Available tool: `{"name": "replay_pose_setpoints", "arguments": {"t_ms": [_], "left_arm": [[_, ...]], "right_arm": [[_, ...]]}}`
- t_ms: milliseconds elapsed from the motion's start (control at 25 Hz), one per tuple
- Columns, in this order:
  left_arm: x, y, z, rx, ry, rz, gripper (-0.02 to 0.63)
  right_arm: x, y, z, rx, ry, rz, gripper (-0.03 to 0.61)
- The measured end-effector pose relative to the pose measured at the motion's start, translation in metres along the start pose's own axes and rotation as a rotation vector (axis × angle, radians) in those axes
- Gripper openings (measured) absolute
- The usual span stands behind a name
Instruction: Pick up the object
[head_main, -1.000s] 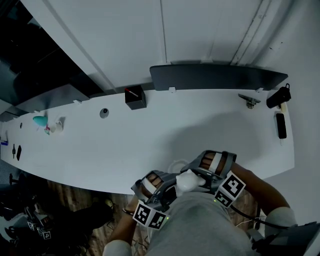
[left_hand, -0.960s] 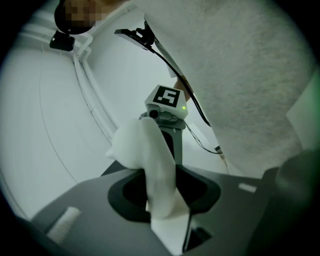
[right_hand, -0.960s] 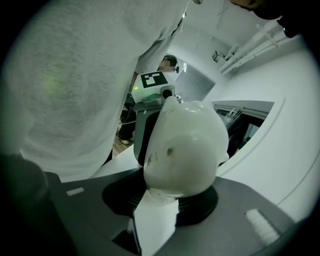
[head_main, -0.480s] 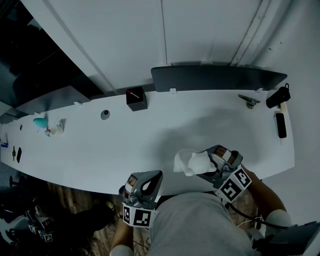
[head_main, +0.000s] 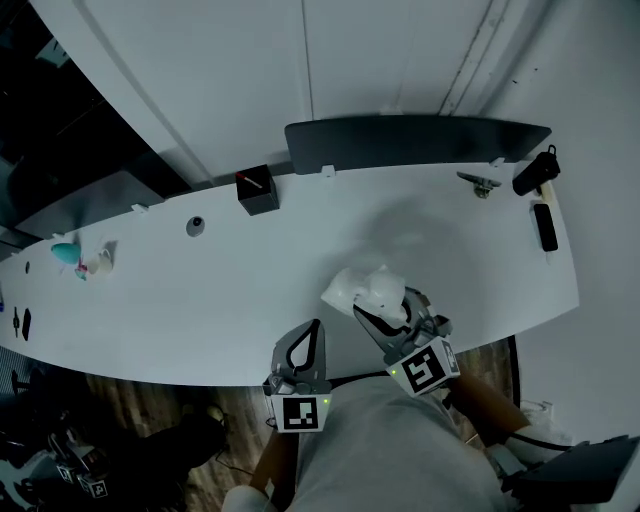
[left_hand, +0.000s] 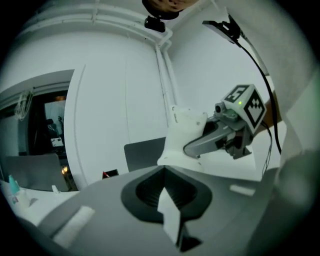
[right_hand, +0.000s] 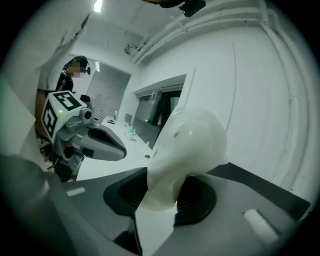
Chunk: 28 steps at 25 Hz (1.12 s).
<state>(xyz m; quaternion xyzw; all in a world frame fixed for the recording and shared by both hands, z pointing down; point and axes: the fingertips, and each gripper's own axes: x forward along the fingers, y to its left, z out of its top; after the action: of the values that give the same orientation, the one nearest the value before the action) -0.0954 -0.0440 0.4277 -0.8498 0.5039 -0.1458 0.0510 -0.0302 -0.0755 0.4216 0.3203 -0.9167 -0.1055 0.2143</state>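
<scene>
Across the lower half of the head view runs the long white table (head_main: 200, 290), with a dark flat panel (head_main: 420, 143) standing at its far edge against the wall. Both grippers are at the near edge of the table, close to the person's body.

The right gripper (head_main: 378, 306) has the white object (head_main: 362, 287) between its jaws. In the right gripper view the jaws are closing and their pads press on the narrow lower part of the object, so I judge it a real grip. The object is a smooth white piece with a rounded, wider head. Its long axis goes out from the jaws and away from the person, leaning to the left in the head view. It is over the near part of the table, but I cannot tell if it is already clear of the surface.

The left gripper (head_main: 310, 336) is fully closed with nothing between its jaws. It lies just beside the right one, on the left. From it, the object is ahead and a little to the right, near but not touching. So the right gripper alone carries the object, and any lift belongs to that hand.

Well apart at the back stand a small black box (head_main: 257, 190) and a small round knob (head_main: 195, 226).
</scene>
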Motion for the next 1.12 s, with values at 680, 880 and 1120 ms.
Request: {"name": "replay_pose_setpoints", "arguments": {"t_ms": [680,880,1120], "left_arm": [[-0.017,-0.047,0.017,-0.148,-0.100,-0.131,0.000],[-0.028,-0.071,0.030,-0.134,-0.104,-0.113,0.000],[-0.037,-0.113,0.047,-0.159,-0.095,-0.071,0.000]], "right_arm": [[-0.061,0.025,0.002,0.136,0.064,-0.283,0.144],[-0.091,0.027,-0.001,0.173,0.010,-0.284,0.144],[-0.139,0.022,-0.003,0.203,-0.073,-0.288,0.144]]}}
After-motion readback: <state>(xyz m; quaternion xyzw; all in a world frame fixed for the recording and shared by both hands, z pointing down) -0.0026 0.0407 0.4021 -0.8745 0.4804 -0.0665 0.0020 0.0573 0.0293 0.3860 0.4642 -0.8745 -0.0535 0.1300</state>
